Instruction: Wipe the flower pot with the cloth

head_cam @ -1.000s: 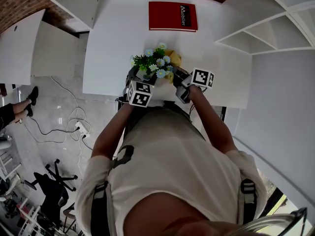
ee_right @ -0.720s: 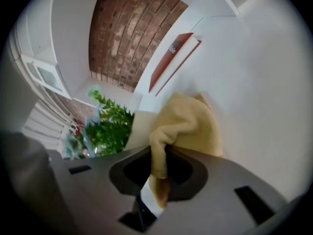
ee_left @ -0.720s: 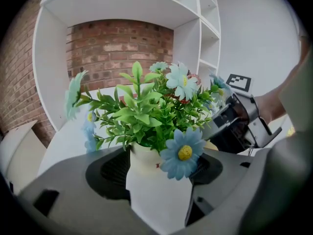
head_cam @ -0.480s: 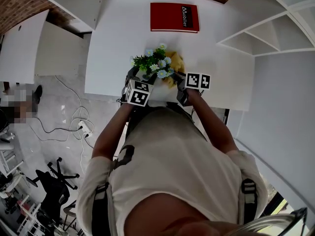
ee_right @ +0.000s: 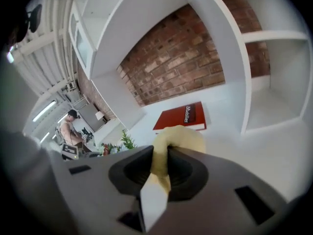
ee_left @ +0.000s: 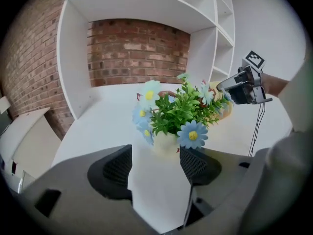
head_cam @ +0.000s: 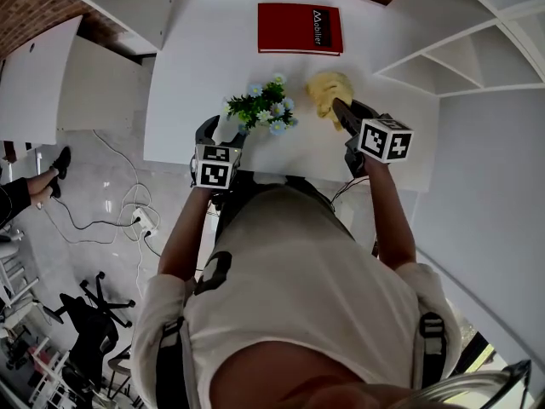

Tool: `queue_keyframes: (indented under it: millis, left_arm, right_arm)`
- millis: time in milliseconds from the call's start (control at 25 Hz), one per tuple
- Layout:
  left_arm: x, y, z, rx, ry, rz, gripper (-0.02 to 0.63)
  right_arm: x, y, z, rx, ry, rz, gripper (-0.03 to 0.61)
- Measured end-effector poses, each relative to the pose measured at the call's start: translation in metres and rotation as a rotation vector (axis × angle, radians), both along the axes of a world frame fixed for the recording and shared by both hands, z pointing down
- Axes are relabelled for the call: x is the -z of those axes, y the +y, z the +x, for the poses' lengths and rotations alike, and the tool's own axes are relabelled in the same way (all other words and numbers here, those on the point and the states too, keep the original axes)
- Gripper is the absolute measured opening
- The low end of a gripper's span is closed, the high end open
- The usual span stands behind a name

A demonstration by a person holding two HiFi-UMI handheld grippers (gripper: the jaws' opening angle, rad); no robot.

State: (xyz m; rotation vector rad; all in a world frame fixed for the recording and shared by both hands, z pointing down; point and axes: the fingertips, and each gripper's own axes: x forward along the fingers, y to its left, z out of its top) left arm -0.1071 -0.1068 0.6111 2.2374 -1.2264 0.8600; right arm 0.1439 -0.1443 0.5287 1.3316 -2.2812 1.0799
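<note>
Two grippers, one in each hand, are at the near edge of a white worktop (head_cam: 187,66).

- Left gripper (ee_left: 155,164): jaws wide apart, just now closing slightly. Nothing is between the pads, and bare worktop shows in the gap.
- Flower pot (ee_left: 165,142): small, pale and upright, filled with green leaves and blue daisies. It stands just beyond the left jaws, near the middle of the worktop's near edge.
- Right gripper (ee_right: 160,156): jaws closed on the cloth.
- Cloth (ee_right: 180,135): yellow and bunched, pinched between the pads and bulging past their tips. It is held to the right of the flower pot, apart from it.
- Book (head_cam: 300,28): red, lying flat at the middle of the worktop's far edge.
</note>
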Motion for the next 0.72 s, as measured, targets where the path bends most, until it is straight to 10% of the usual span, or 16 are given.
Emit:
queue_keyframes:
  millis: [200, 320, 440, 720]
  left_arm:
    - [0.012, -0.002, -0.004, 0.001, 0.012, 0.017, 0.297]
    - [0.010, 0.004, 0.000, -0.060, -0.025, 0.005, 0.143]
    - [0.010, 0.012, -0.004, -0.083, -0.033, -0.026, 0.026]
    - [0.025, 0.028, 0.004, -0.140, 0.040, -0.051, 0.021]
  right_arm:
    - [-0.041, 0.007, 0.015, 0.074, 0.248, -0.032, 0.102]
    - [-0.091, 0.031, 0.019, 0.053, 0.275, -0.178, 0.304]
    - [-0.087, 0.041, 0.016, -0.025, 0.211, -0.171, 0.305]
    - [-0.030, 0.040, -0.021, -0.081, -0.147, -0.079, 0.305]
